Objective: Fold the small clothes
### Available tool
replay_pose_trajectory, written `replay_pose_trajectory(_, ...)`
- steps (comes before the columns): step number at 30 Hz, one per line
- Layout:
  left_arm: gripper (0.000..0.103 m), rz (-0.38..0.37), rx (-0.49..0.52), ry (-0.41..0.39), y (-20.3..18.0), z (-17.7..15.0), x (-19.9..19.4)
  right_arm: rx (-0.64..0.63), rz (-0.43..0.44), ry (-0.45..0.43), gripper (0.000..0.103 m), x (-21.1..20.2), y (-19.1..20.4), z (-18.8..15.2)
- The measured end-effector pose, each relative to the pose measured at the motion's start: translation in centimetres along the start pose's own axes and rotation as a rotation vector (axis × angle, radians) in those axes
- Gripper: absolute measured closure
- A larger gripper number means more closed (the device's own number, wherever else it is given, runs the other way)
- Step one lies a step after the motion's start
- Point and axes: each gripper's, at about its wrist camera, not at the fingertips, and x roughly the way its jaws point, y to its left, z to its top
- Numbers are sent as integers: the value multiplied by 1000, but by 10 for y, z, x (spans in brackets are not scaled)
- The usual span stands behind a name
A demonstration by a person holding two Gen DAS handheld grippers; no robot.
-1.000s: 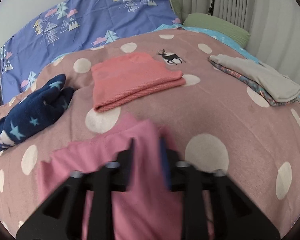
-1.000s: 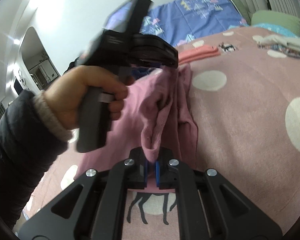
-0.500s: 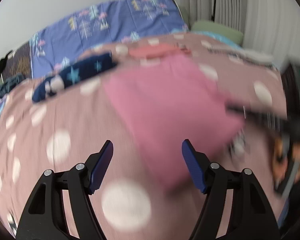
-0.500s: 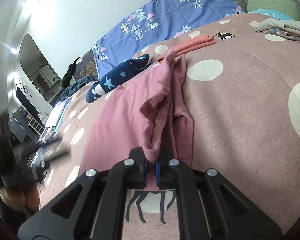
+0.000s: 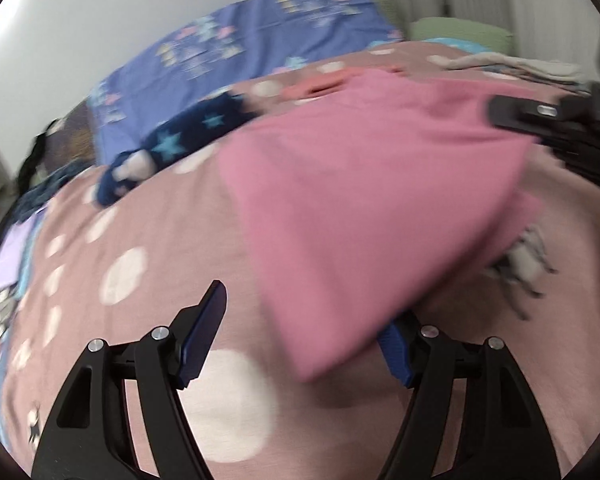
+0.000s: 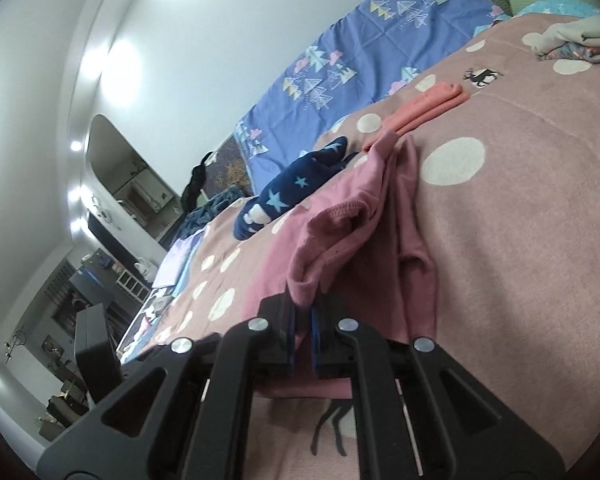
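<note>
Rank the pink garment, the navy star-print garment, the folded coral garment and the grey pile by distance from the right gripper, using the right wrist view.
1. Pink garment: clamped in the right gripper.
2. Navy star-print garment: up-left, beyond it.
3. Folded coral garment: farther, centre.
4. Grey pile: farthest, top right.

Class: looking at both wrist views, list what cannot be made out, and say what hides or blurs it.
- Left view: the right gripper is cut off by the edge, jaws unseen.
- Left view: motion blur smears the pink garment.
- Right view: the left gripper is out of frame.
- Right view: the garment's held edge hides between the pads.
</note>
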Motion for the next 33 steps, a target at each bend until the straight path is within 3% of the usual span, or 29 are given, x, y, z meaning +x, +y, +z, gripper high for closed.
replay_pose_trajectory(3, 28, 17, -73, 38, 25, -11, 1, 19, -41, 17, 97, 0, -5, -2)
replay_pose_trajectory(6, 27, -34, -113, 41, 40, -21, -2, 14, -69, 44, 97, -2, -8, -9)
replay_pose_trajectory(13, 31, -63, -99, 52, 39, -26, -5, 50, -108, 97, 97, -10, -23, -19)
replay_pose_trajectory(16, 69, -244, -123, 80, 45, -30, -18, 56, -133, 138, 94, -10, -26, -21)
replay_pose_trajectory(17, 89, -297, -138, 85, 47, -31, -23, 49, -136, 140, 92, -12, -25, -21)
replay_pose_trajectory(18, 97, -357, -156, 77, 51, -30, -30, 34, -139, 143, 89, -15, -23, -22)
replay_pose_trajectory(19, 97, -389, -166, 58, 55, -27, -36, 21, -139, 147, 83, -16, -21, -22)
replay_pose_trajectory(21, 97, -424, -168, -6, 58, -14, -47, -26, -149, 147, 82, -22, -13, -21)
replay_pose_trajectory(24, 97, -415, -156, -63, 52, 9, -38, -94, -173, 132, 81, -24, 2, -10)
replay_pose_trajectory(30, 96, -361, -117, 47, 21, 6, 18, -139, -257, 165, 72, -11, 14, 32)
replay_pose_trajectory(33, 93, -359, -108, 27, 21, 0, 16, -148, -281, 210, 72, 8, 13, 52)
